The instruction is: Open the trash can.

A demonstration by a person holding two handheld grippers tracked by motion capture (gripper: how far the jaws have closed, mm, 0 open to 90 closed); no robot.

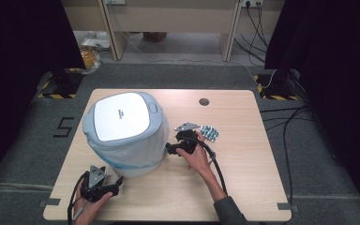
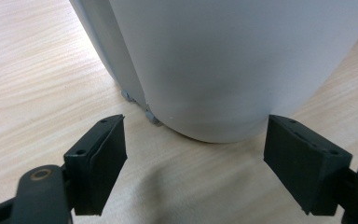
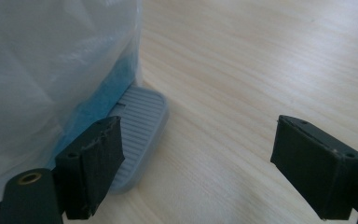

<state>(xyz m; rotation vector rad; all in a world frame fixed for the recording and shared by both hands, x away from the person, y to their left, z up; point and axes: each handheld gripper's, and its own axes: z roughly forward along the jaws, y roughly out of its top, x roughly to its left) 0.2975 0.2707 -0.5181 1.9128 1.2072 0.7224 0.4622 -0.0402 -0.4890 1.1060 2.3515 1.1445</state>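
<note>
The pedal bin (image 1: pixel 124 133) stood on the table (image 1: pixel 243 187) left of centre, lid down, a clear liner bag hanging over its sides. Its grey ribbed foot pedal (image 3: pixel 137 135) projected from the base on the side facing the right gripper (image 1: pixel 169 149), which was held just beside the bin's lower wall. In the right gripper view the pedal lay at about eleven o'clock from the jaws, just ahead of the left pad, its long axis running away from the camera along the bin's base. Those jaws stood wide apart with nothing between them. The left gripper (image 1: pixel 117 183) sat near the bin's front foot at roughly seven o'clock from the bin; its jaws were likewise spread and empty, the bin wall directly ahead at twelve o'clock. The right hand was judged the nearer to the pedal. A blister pack of tablets (image 1: pixel 210 133) lay at three o'clock from the bin, just beyond the right hand. A small mark on the lid was too fine to read; a figure "5" (image 1: pixel 63 127) was marked on the floor at nine o'clock.
</note>
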